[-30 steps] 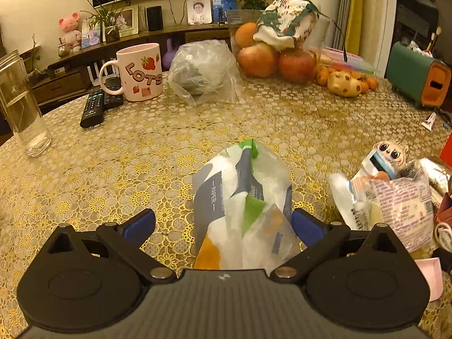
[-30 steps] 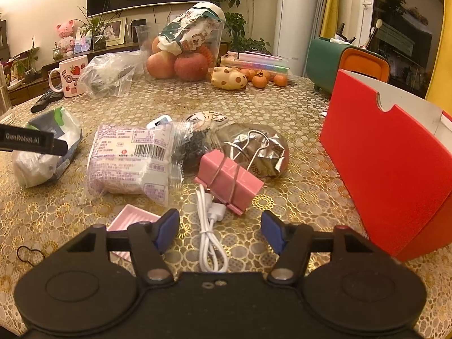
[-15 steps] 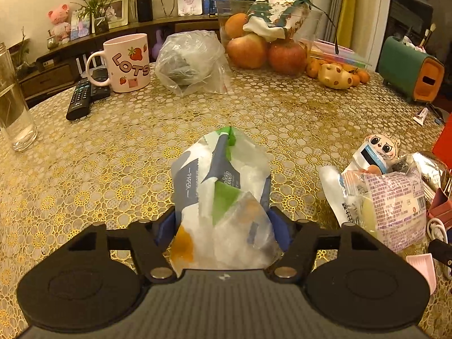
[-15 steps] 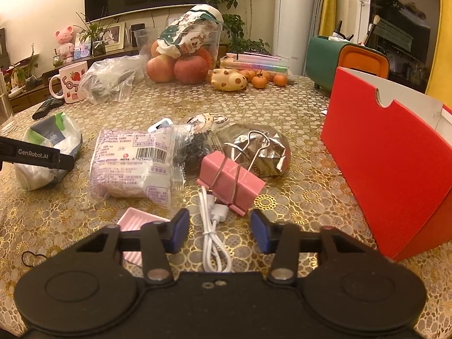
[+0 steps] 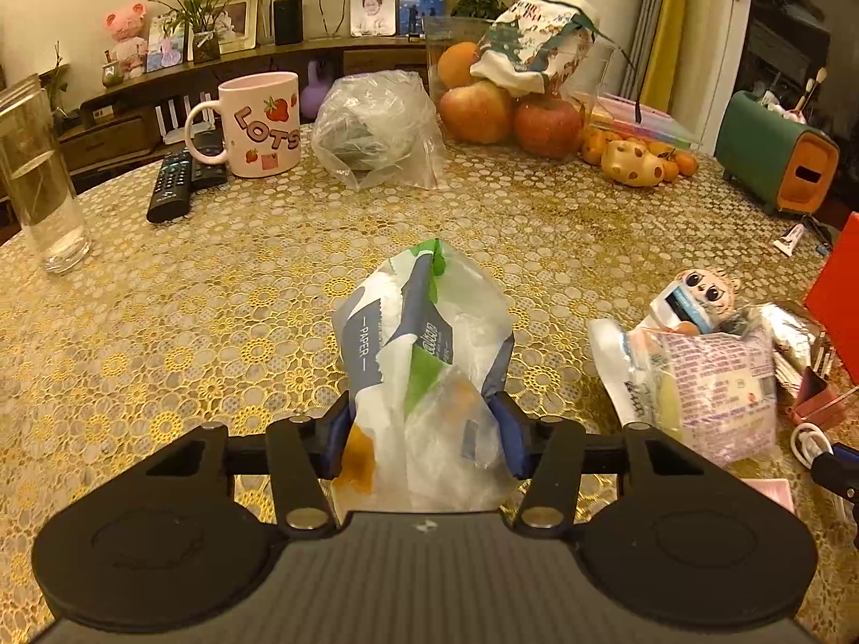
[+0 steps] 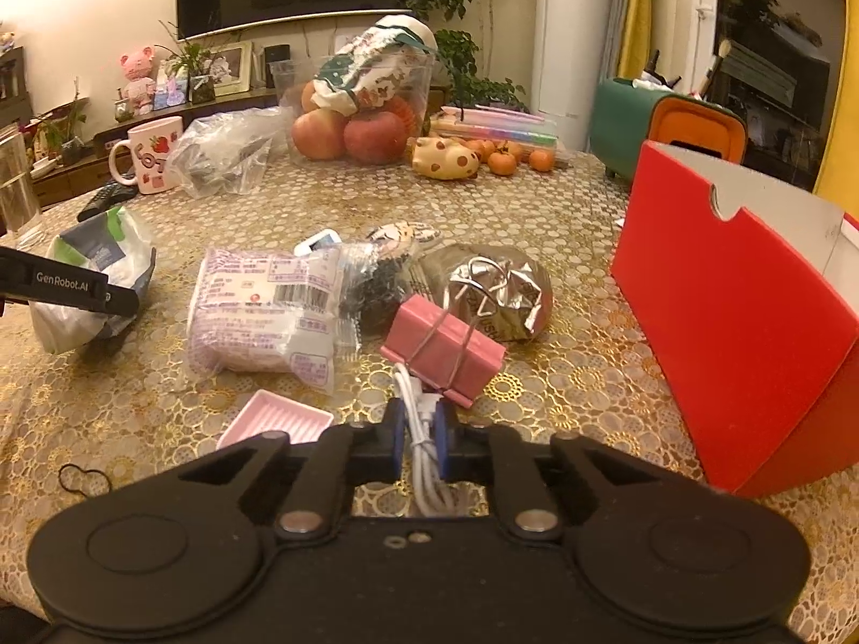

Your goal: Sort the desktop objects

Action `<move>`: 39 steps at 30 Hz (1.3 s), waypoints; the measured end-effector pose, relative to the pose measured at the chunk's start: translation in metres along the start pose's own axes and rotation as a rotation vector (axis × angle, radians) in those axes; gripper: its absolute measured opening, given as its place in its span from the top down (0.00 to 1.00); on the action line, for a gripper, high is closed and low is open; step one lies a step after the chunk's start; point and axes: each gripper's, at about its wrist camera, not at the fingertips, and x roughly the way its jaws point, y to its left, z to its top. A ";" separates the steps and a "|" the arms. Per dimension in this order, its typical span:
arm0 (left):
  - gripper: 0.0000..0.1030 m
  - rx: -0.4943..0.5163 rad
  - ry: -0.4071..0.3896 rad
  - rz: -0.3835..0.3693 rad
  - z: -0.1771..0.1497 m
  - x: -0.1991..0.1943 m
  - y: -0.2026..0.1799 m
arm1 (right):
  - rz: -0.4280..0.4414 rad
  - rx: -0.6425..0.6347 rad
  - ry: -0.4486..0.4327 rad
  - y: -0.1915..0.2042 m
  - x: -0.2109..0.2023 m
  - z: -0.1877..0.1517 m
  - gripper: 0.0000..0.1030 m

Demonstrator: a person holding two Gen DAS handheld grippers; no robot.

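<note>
My left gripper [image 5: 424,429] is shut on a white, blue and green tissue pack [image 5: 424,343] resting on the gold tablecloth; the pack also shows in the right wrist view [image 6: 91,279]. My right gripper [image 6: 419,440] is shut on a white cable [image 6: 424,461] that lies just in front of a pink binder clip [image 6: 443,349]. A purple-printed snack packet [image 6: 263,311], a silver foil wrapper [image 6: 494,290] and a pink tray [image 6: 276,421] lie close by. An open red box [image 6: 741,333] stands at the right.
At the back stand a pink mug [image 5: 263,123], a clear plastic bag [image 5: 376,129], a fruit container [image 5: 515,102], a green radio [image 5: 773,161], remotes [image 5: 177,177] and a glass of water [image 5: 37,182]. A black hair tie [image 6: 80,477] lies near left.
Both grippers went from open to shut: the left closed on the tissue pack, the right closed on the white cable and moved slightly forward.
</note>
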 end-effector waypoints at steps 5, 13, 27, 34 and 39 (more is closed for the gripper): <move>0.49 0.001 -0.004 -0.011 -0.005 -0.021 -0.004 | 0.010 0.013 -0.016 -0.002 -0.010 0.003 0.91; 0.49 0.023 -0.020 -0.038 -0.015 -0.054 -0.020 | 0.019 0.046 -0.026 -0.012 -0.027 0.005 0.94; 0.49 0.066 -0.048 -0.073 -0.028 -0.094 -0.047 | 0.049 0.034 -0.003 -0.022 -0.046 0.002 0.94; 0.49 0.074 -0.015 -0.082 -0.037 -0.091 -0.053 | 0.078 0.002 0.043 -0.020 -0.037 -0.009 0.46; 0.49 0.082 0.000 -0.094 -0.041 -0.088 -0.058 | 0.069 -0.061 0.063 -0.012 -0.025 -0.014 0.48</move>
